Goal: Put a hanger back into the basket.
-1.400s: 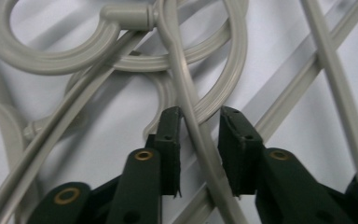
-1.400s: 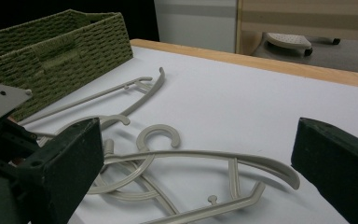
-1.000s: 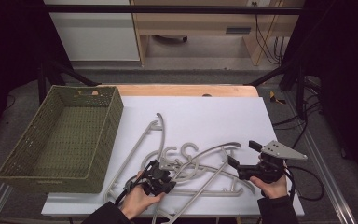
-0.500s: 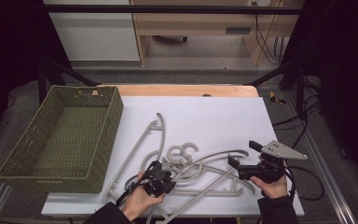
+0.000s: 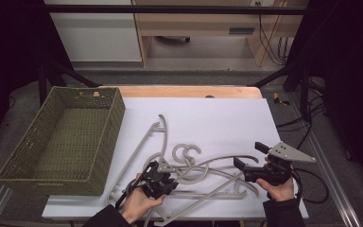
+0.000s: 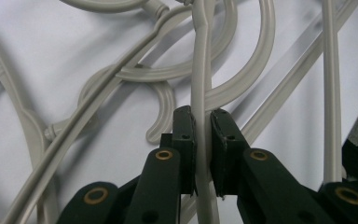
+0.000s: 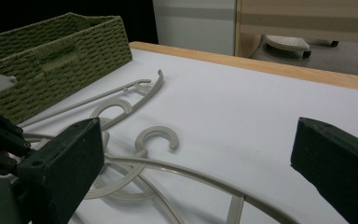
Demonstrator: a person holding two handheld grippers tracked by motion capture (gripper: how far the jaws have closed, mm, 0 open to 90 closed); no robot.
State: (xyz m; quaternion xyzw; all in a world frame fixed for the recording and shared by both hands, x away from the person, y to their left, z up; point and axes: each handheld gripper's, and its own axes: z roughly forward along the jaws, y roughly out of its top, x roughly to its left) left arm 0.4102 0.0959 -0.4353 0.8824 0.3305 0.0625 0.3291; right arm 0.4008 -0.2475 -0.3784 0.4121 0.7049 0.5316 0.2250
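Note:
Several beige plastic hangers (image 5: 203,172) lie tangled on the white sheet near the table's front edge. My left gripper (image 5: 158,178) sits at the left end of the pile. Its jaws have just been closing, and in the left gripper view their pads (image 6: 186,140) press from both sides on one hanger's thin arm (image 6: 200,88). My right gripper (image 5: 247,154) is held at the right end of the pile with its jaws wide apart. In the right gripper view that gripper (image 7: 196,149) has nothing between its jaws, and the hangers' hooks (image 7: 156,135) lie on the table beyond them.
A green woven basket (image 5: 52,182) stands on the left of the table, and its wall (image 7: 51,60) is seen in the right gripper view. One separate hanger (image 5: 158,127) lies beside the basket. The white sheet (image 5: 217,113) ends at a wooden strip (image 5: 184,91) at the back.
The left gripper has nudged in on the hanger arm, and the tangled hooks have shifted a little. The right gripper has stayed where it was.

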